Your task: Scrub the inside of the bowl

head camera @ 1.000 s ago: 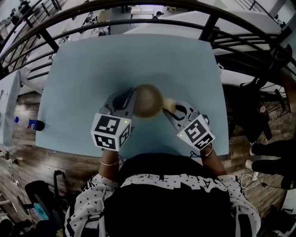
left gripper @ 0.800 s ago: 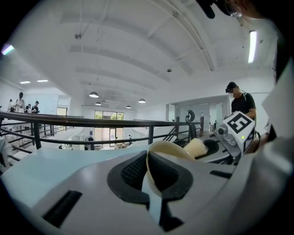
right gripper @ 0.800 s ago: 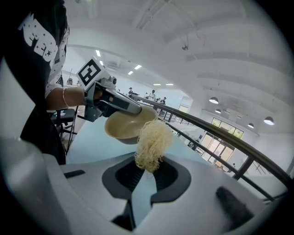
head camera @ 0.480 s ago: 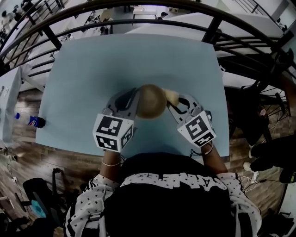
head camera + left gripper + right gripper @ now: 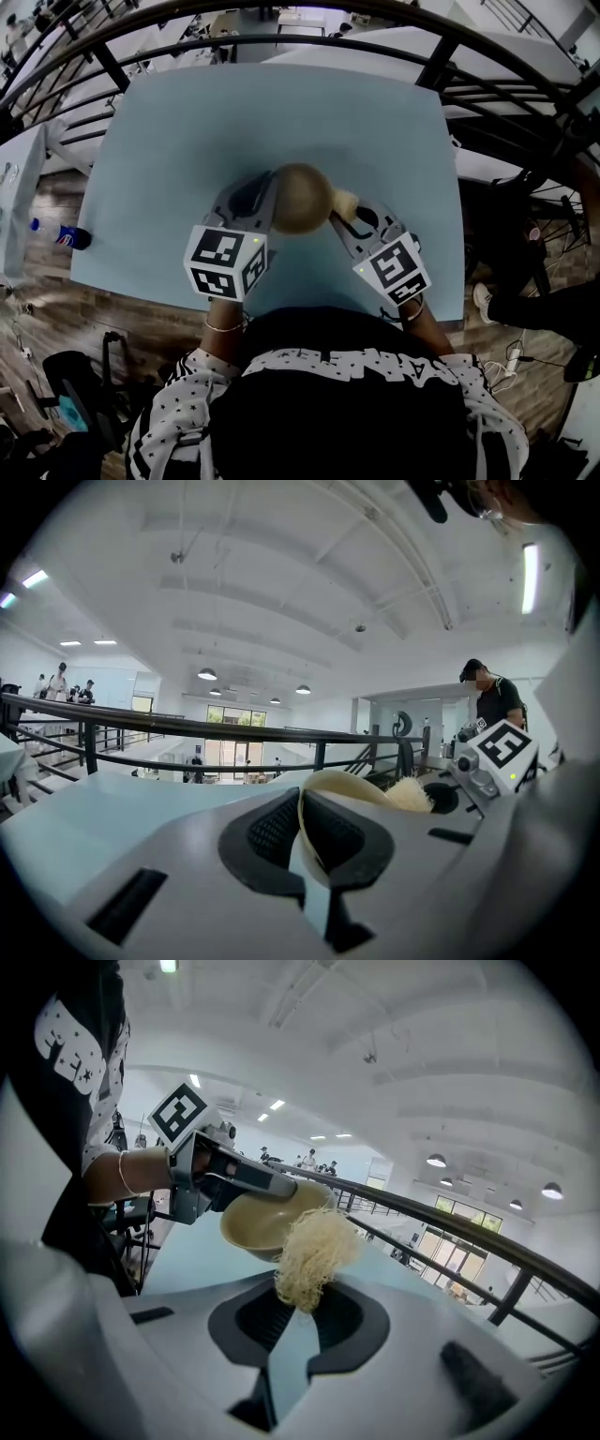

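A tan bowl [image 5: 300, 199] is held above the light blue table [image 5: 169, 141], tilted with its opening toward my right side. My left gripper [image 5: 266, 202] is shut on its rim [image 5: 345, 782], one pad inside and one outside. My right gripper [image 5: 343, 214] is shut on a pale stringy scrubber [image 5: 314, 1252], which sits at the bowl's right rim [image 5: 281, 1206]. The right gripper view looks into the bowl's inside [image 5: 262, 1224], with the left gripper [image 5: 246, 1176] clamping it from behind. The scrubber [image 5: 412, 796] shows past the bowl in the left gripper view, beside the right gripper's marker cube [image 5: 497, 752].
A black curved railing [image 5: 431, 47] runs behind the table's far edge. A plastic bottle [image 5: 58, 236] lies on the wooden floor to the left. A person in black [image 5: 495, 700] stands at the right, and their shoes [image 5: 487, 300] are near the table's right corner.
The right gripper and scrubber slid a little away along the bowl's right side and came slightly back. The left gripper kept its hold on the bowl.
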The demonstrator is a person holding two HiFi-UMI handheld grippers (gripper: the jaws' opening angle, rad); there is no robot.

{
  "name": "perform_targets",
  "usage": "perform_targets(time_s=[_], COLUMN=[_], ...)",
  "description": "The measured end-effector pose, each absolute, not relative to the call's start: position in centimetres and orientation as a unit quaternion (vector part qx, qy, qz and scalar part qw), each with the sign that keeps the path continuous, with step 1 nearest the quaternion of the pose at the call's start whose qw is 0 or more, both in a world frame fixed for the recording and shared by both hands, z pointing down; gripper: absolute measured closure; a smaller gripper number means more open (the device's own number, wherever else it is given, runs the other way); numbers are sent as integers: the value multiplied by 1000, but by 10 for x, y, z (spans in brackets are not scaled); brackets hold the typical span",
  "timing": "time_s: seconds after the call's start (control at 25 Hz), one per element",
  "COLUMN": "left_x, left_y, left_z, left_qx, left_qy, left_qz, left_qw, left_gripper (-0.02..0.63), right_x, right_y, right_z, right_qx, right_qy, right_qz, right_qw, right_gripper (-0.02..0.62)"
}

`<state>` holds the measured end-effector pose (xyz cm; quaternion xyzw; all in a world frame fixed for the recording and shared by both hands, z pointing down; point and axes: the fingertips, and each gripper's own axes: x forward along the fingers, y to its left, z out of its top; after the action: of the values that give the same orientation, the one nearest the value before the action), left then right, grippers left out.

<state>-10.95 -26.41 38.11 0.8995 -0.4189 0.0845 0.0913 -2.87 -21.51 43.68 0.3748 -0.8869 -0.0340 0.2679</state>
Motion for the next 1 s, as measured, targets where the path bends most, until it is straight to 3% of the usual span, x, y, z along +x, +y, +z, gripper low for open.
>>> perform_targets(time_s=[1.0], left_x=[-124], left_y=[-270], left_z=[373], left_qx=[889], left_qy=[-443], left_qz=[40], left_qw=[106], left_gripper=[583], right_x=[-51], right_y=[-194], right_z=[454], right_qx=[361], right_qy=[-904], right_qz=[-12], right_qw=[230], right_gripper=[540])
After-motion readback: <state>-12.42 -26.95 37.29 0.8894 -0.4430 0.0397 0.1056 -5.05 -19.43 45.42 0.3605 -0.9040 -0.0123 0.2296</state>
